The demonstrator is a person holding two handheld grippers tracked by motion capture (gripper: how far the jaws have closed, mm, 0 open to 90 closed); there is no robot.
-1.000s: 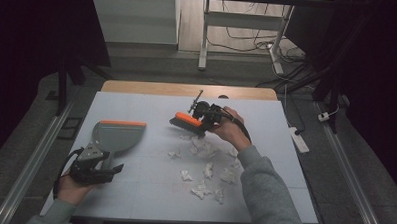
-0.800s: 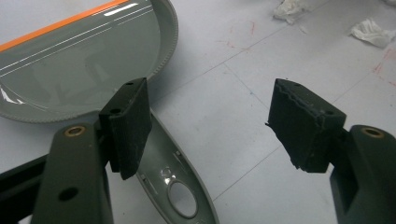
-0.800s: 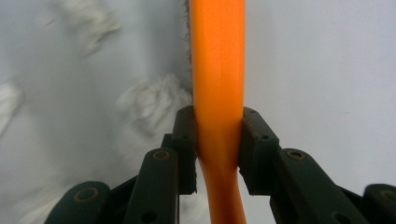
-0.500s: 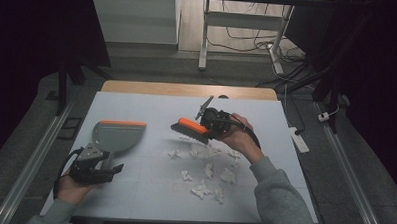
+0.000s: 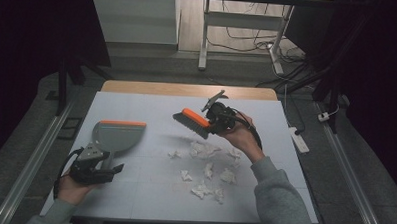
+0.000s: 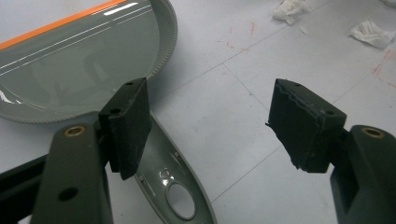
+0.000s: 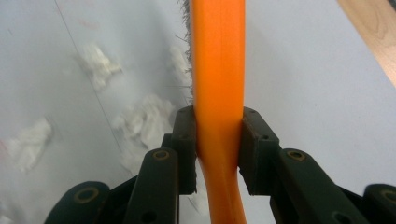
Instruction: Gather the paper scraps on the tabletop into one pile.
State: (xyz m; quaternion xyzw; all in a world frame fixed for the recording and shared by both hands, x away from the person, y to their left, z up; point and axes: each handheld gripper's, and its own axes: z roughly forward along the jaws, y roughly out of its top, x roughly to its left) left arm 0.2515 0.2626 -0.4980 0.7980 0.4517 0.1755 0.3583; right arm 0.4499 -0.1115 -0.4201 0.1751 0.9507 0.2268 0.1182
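R gripper [image 5: 213,121] clamped on brush [image 5: 192,121] handle at table [image 5: 137,102] 1 o'clock; light, stiff, smooth plastic, grip mid-handle. L gripper [image 5: 115,167] jaws apart, empty, over dustpan [image 5: 113,136] handle at 9 o'clock.

The right gripper [image 5: 217,123], closed on the orange handle of the brush [image 5: 192,122], has moved since the earlier pictures. In the high view it was first near the middle of the table's far part, close above the surface. Now it is a little further toward the right side of the table and higher. The brush has gone with it. Its bristles were low and close to the paper scraps [image 5: 204,150] before; now they hang clearly above the table, and the nearest scraps lie below the brush and a little toward the person. The person's right forearm [image 5: 276,190] has also shifted toward the right with the gripper.
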